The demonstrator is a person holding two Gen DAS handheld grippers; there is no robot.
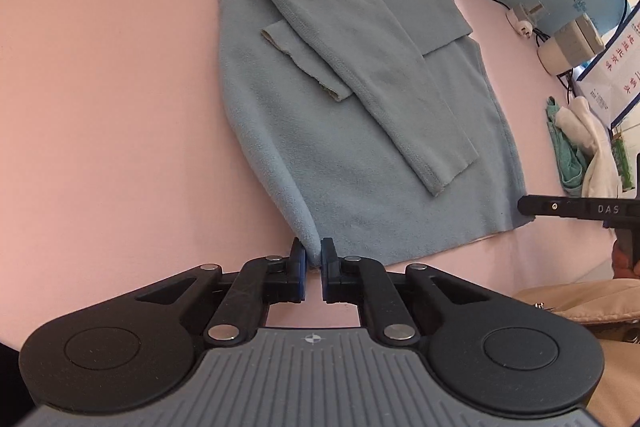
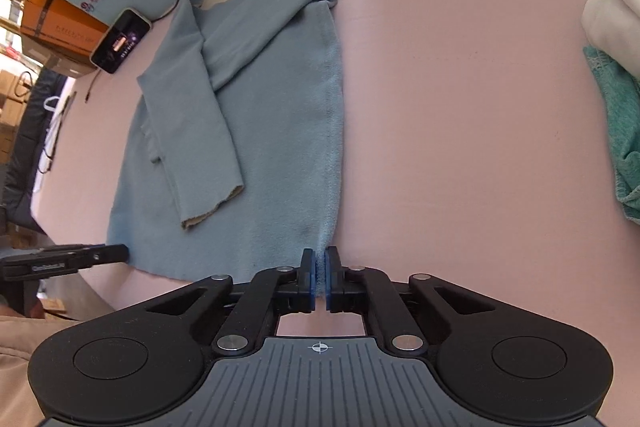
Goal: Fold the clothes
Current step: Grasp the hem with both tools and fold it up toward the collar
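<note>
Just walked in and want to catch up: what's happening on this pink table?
A person is folding a blue top with two handheld grippers. Both sleeves are already folded across its body. The left gripper and the right gripper are each shut on a bottom corner of the hem, which lies on the table.

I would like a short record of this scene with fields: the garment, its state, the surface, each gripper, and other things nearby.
garment: light blue long-sleeved top
state: lying flat, both sleeves folded across the body
surface: pink table
left gripper: shut on the top's bottom hem, at one corner
right gripper: shut on the hem, at the other corner
nearby: teal and white cloths at the table's edge; a phone-like device beside an orange box
</note>
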